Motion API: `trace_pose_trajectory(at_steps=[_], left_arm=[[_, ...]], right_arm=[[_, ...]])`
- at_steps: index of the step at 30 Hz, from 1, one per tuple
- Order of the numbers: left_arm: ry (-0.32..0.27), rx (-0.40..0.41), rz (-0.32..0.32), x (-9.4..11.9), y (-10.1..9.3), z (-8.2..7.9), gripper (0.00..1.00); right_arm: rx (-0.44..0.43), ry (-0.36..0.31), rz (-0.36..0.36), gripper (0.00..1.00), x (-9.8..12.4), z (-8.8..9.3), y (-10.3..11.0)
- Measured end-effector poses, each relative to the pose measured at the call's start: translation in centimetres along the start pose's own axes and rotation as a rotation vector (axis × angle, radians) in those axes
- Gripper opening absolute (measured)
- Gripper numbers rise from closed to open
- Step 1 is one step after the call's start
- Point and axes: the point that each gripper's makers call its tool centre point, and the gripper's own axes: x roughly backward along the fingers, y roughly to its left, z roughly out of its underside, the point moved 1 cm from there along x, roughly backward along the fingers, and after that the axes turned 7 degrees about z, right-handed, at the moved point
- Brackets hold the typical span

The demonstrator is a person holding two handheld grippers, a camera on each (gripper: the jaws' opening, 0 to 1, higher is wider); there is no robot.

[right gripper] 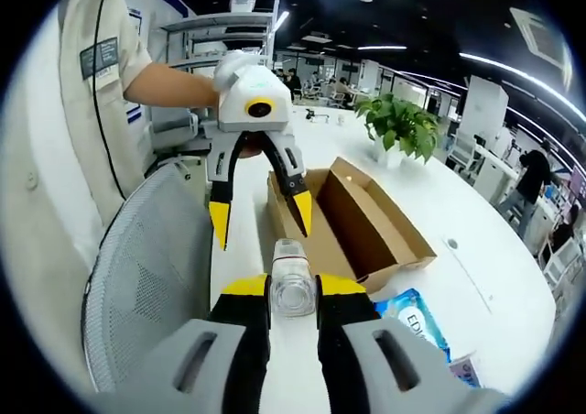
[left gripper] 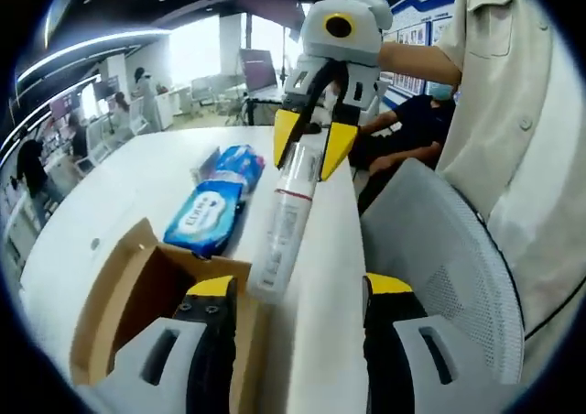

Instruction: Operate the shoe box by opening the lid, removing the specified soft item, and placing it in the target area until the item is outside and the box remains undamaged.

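Left gripper view: the shoe box sits open at lower left on the white worktop, wipes packs just past it. The left gripper has its fingers spread wide, holding nothing. Mid-frame, the right gripper pinches a clear bottle in mid-air above the worktop's right edge, mesh chair just beyond.

Right gripper view: chair lower left, bottle clamped bottom centre, box right of it.
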Motion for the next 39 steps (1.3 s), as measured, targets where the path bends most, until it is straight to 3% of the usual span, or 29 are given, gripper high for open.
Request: trace_pose_trajectory(at_steps=[15,39], left_arm=[[-0.064,0.080,-0.145,2.1,1.5,0.5,0.80],[-0.135,0.189,-0.339,5.6,2.3,1.8,1.00]], right_arm=[[0.075,0.083,0.029,0.15,0.9,1.2,-4.7],[0.196,0.245,0.032,0.15,1.2,3.3,-13.0]])
